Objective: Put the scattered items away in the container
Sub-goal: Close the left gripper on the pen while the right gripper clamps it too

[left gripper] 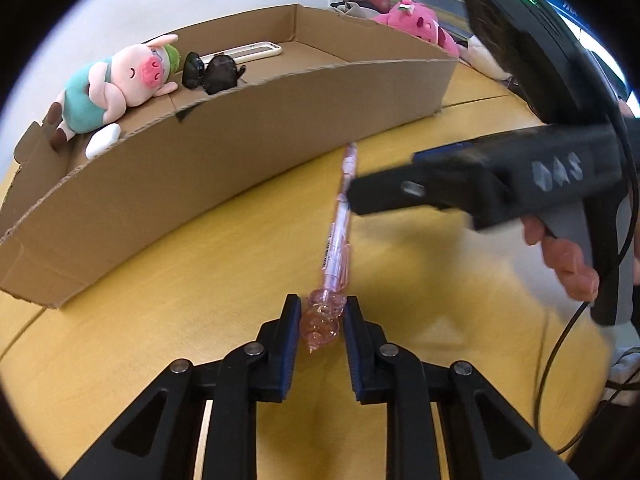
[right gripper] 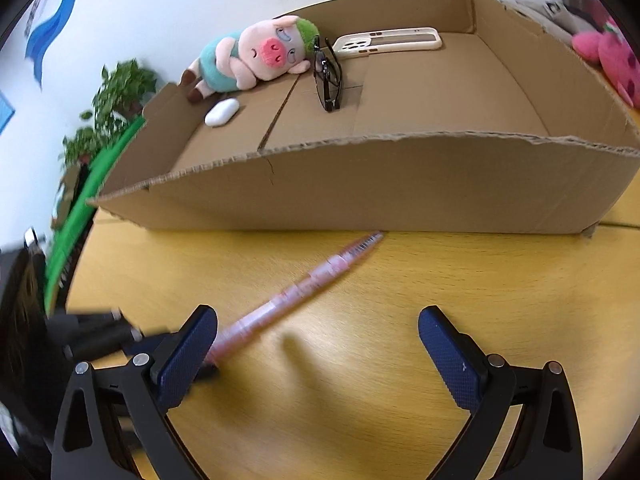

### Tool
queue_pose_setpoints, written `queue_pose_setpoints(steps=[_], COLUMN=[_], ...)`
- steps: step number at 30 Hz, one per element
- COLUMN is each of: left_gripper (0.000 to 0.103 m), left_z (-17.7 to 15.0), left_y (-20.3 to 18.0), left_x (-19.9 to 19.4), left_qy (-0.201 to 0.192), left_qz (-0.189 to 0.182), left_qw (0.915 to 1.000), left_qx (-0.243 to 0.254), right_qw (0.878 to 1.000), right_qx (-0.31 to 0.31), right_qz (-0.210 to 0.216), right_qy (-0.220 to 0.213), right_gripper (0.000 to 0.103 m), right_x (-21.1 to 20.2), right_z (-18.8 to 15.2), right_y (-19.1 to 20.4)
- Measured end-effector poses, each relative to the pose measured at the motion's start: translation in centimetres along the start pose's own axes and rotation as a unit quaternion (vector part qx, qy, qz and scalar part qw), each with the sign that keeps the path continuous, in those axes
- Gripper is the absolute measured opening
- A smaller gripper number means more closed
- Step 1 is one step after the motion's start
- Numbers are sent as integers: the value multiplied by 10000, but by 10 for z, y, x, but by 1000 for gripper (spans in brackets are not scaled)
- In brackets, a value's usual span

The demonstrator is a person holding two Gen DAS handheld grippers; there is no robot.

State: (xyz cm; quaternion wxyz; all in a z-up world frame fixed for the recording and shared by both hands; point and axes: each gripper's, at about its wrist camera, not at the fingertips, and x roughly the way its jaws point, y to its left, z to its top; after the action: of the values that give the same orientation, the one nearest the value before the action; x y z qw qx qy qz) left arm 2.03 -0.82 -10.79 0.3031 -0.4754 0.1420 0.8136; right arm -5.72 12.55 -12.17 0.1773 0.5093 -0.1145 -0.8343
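Left gripper (left gripper: 320,320) clamped on the ornamental end of a pink pen (left gripper: 340,216) lying on a yellow table (right gripper: 400,320) before a cardboard box (right gripper: 360,192).

The left view shows a hand (left gripper: 560,256) holding the right gripper (right gripper: 316,356); the right view shows its jaws spread, empty, and sunglasses (right gripper: 328,76), a phone case (right gripper: 388,40) and a plush pig (right gripper: 256,56) in the box.

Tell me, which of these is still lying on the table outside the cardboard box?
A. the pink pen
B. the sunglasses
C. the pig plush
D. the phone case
A: the pink pen lies on the yellow table in front of the cardboard box, while the pig plush, sunglasses and phone case are inside it.
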Motion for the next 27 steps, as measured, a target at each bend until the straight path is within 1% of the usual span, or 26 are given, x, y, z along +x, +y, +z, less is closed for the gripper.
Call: queue_pose_setpoints(steps=[3,5,6,7,8,9,11,13,14,16,19,23,24,27], left_gripper=[19,19,19,19,19,18,18,18,18,18,18,18,18,18], left_z=[-2,-2,-2,-2,-2,-2,-3,-5,-6,-7,-7,-11,-12,-10], left_y=[-11,-16,-17,-19,-21,-23,-26,-28,-29,-30,-33,-42,-43,-48], left_x=[0,1,1,2,2,1,1,0,0,-1,0,-1,-2,-12], left_qy=[-36,-93,-102,-95,-82,-61,-36,-34,-40,-86,-132,-135,-142,-326], left_qz=[4,-9,-18,0,7,-16,-61,16,42,38,88,189,184,224], left_qw=[10000,9998,9997,9996,9995,9994,9990,9982,9976,9967,9962,9959,9956,9953], left_qx=[-57,-158,-208,-269,-302,-345,-436,-601,-684,-800,-851,-871,-910,-880], right_qw=[9999,9997,9996,9993,9986,9979,9963,9960,9961,9977,9982,9998,9998,9996], right_qx=[-74,-188,-271,-342,-421,-496,-615,-539,-494,-383,-317,64,180,253], right_qz=[-127,-152,-120,-138,-308,-405,-601,-714,-729,-552,-506,-158,-21,106], right_qy=[-12,-9,0,11,-13,-23,-36,-47,-44,-2,55,106,104,-56], right_gripper=[96,86,75,74,74,72,58,27,26,25,22,18,17,16], right_x=[6,9,10,12,13,14,14,11,11,9,8,4,1,-14], right_z=[3,3,2,1,0,-2,-4,-4,-3,-2,-1,-4,-5,-8], right_y=[10,18,24,29,34,36,39,34,31,23,22,11,7,7])
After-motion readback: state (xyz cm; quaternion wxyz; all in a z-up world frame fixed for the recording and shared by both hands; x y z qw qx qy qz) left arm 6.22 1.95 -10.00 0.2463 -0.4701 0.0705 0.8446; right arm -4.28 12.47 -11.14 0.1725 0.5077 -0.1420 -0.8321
